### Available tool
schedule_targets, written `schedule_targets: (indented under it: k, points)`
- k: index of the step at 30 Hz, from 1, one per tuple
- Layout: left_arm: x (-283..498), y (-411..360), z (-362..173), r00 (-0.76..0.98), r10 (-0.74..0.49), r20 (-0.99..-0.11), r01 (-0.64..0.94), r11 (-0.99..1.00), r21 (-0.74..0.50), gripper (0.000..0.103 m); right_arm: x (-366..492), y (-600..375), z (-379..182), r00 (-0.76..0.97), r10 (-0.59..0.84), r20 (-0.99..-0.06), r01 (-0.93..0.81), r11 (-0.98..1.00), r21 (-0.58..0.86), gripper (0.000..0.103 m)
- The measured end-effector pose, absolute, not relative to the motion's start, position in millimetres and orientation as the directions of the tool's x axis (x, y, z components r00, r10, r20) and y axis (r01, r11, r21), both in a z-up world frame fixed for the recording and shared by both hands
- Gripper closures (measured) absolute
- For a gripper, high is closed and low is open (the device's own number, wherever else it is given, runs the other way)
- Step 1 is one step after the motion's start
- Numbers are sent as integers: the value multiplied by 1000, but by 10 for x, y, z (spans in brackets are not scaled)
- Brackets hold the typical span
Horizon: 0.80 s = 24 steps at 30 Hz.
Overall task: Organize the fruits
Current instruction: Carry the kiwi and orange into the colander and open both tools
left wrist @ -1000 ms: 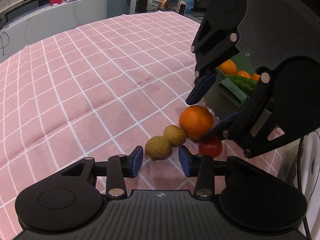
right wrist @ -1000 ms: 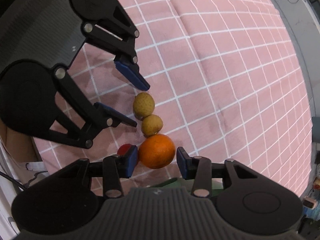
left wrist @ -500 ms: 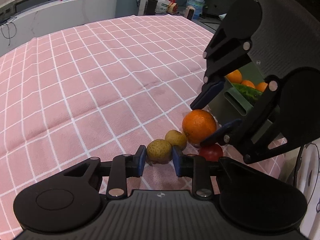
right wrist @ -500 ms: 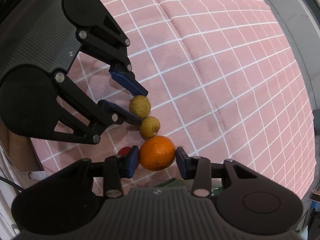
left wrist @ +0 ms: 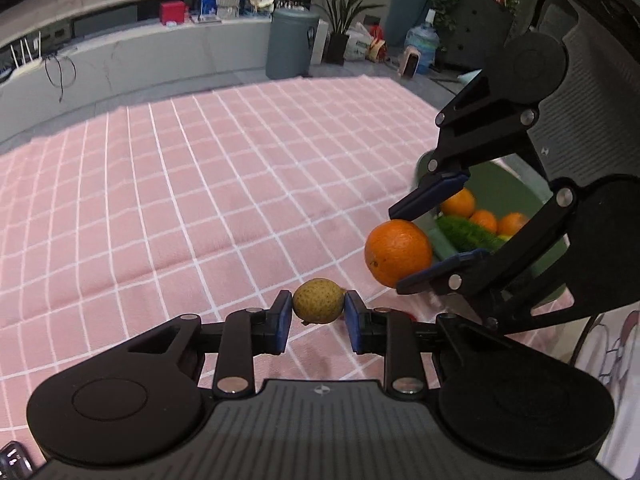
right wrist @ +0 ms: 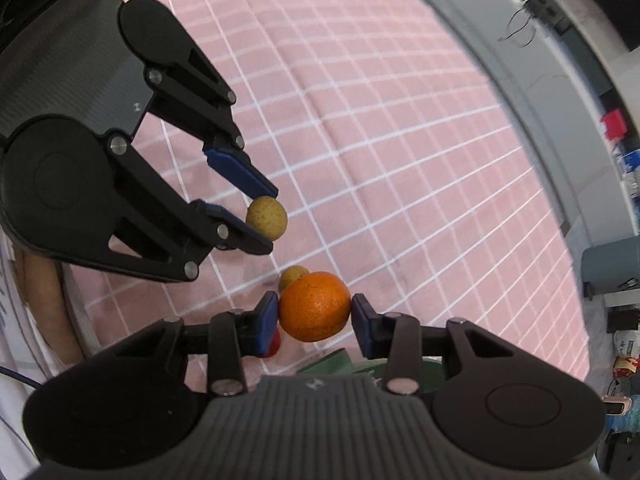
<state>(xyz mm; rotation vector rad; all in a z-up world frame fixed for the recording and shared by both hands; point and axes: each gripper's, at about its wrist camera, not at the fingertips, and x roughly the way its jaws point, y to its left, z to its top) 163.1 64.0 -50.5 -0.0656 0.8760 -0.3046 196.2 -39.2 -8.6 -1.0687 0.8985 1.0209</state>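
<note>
My left gripper [left wrist: 318, 314] is shut on a small yellow-brown fruit [left wrist: 319, 300] and holds it above the pink checked cloth; the same fruit shows in the right wrist view [right wrist: 267, 217]. My right gripper [right wrist: 315, 314] is shut on a large orange [right wrist: 315, 306], also lifted; it shows in the left wrist view [left wrist: 398, 252] to the right. A second yellow-brown fruit [right wrist: 293, 276] and a small red fruit [right wrist: 273, 347] lie on the cloth below, both partly hidden.
A green basket [left wrist: 516, 188] at the cloth's right edge holds several oranges [left wrist: 460, 202] and a green cucumber-like vegetable [left wrist: 466, 234]. The pink checked cloth [left wrist: 200, 184] stretches far to the left and back. A grey bin [left wrist: 290, 46] stands beyond the table.
Both grippers have risen from the cloth, the left with the yellow-brown fruit it closed on, the right with the orange. The other small fruits stayed on the cloth.
</note>
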Motion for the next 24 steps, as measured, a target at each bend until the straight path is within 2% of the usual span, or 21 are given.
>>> schedule_targets:
  k: [7,15,24]
  points:
    - [1517,522,-186,644,-306,-701,233,951,-202,72,1841,-757,313,376,316,-871,-913,286,-290,67]
    - [1622,181,-18,654,-366,-663,294,929,-223,72,1783,-1571,550,479,378,-793,-810,539,-232,67]
    - [1943,-292,-142,597,-381,-706,336,918,-212,72,1809,-2287,371,535,349,-769,-669,731,-134,67]
